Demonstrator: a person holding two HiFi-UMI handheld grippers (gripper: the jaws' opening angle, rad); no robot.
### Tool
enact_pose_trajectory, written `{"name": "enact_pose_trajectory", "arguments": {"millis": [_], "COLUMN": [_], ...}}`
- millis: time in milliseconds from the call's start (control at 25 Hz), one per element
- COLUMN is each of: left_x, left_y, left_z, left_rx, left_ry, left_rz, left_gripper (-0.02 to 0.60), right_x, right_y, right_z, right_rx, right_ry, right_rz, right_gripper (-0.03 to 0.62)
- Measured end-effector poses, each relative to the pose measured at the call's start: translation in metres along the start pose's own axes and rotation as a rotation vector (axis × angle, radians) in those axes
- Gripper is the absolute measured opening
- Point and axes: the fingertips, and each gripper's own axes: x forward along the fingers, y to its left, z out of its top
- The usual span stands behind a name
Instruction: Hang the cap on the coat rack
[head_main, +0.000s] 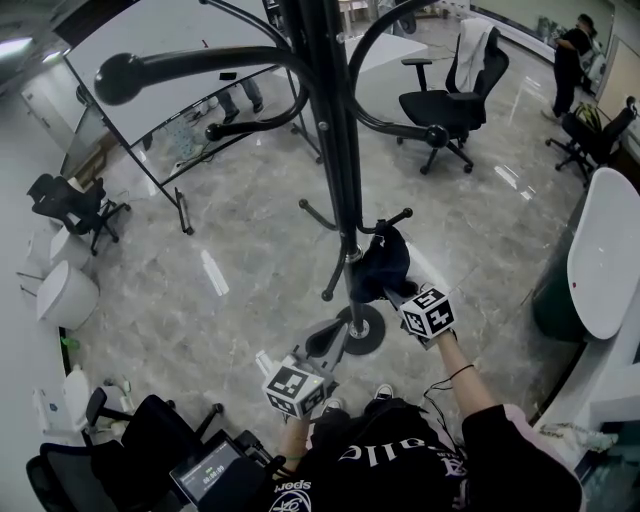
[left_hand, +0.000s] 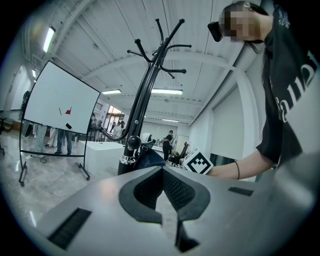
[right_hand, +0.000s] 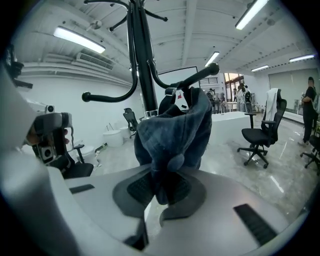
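Observation:
The black coat rack (head_main: 335, 150) stands in front of me, its round base (head_main: 362, 331) on the marble floor. A dark blue cap (head_main: 382, 265) is draped at a low knobbed hook (head_main: 392, 219). In the right gripper view the cap (right_hand: 172, 127) fills the middle, with the hook's peg (right_hand: 197, 77) rising from its top. My right gripper (right_hand: 162, 186) is shut on the cap's lower fabric. My left gripper (left_hand: 163, 175) is shut and empty, held low beside the pole (left_hand: 142, 102), and it sees the cap (left_hand: 148, 159) and the right gripper's marker cube (left_hand: 198, 162).
A rolling whiteboard (head_main: 190, 50) stands at back left. Black office chairs (head_main: 455, 100) (head_main: 70, 205) sit on the floor around. A white curved tub (head_main: 605, 255) is at the right. People stand in the far background (head_main: 570, 60). The rack's upper arms (head_main: 200, 68) curve overhead.

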Motion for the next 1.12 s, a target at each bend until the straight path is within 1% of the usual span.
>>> {"name": "enact_pose_trajectory", "arguments": {"millis": [120,200,240,280,320,360,400,560,640,840,1120], "left_x": [-0.002,-0.004,-0.006,-0.007,-0.009,-0.010,-0.012,-0.020,-0.025,-0.033,-0.042], "left_y": [0.003,0.003,0.002,0.001,0.000,0.001,0.003,0.009,0.011,0.010,0.011], "left_z": [-0.002,-0.003,-0.004,-0.004,-0.005,-0.004,-0.004,0.000,0.001,-0.005,0.000], "left_rx": [0.008,0.005,0.002,-0.002,-0.005,-0.005,-0.001,-0.002,-0.002,-0.005,0.002], "left_ry": [-0.014,-0.012,-0.006,0.001,0.005,0.004,-0.001,-0.003,0.000,0.018,0.000], "left_rz": [-0.004,-0.011,-0.016,-0.022,-0.026,-0.027,-0.025,-0.029,-0.036,-0.068,-0.129], "left_gripper": [-0.002,-0.002,-0.002,-0.002,-0.002,-0.002,-0.002,-0.002,-0.002,-0.002,-0.002], "right_x": [0.000,-0.001,-0.001,-0.002,-0.002,-0.004,-0.006,-0.017,-0.021,-0.031,-0.046], "right_y": [-0.003,-0.006,-0.007,-0.007,-0.007,-0.008,-0.009,-0.012,-0.007,0.017,0.065], "right_z": [-0.003,-0.005,-0.007,-0.009,-0.010,-0.012,-0.013,-0.020,-0.026,-0.029,0.005], "right_rx": [0.010,0.047,0.073,0.102,0.130,0.155,0.175,0.238,0.265,0.323,0.326], "right_ry": [-0.017,-0.035,-0.042,-0.050,-0.057,-0.064,-0.069,-0.069,-0.066,-0.124,-0.246], "right_rz": [-0.050,-0.081,-0.091,-0.097,-0.105,-0.117,-0.135,-0.219,-0.230,-0.214,-0.167], "right_gripper": [0.025,0.026,0.037,0.091,0.167,0.207,0.215,0.225,0.225,0.224,0.224]}}
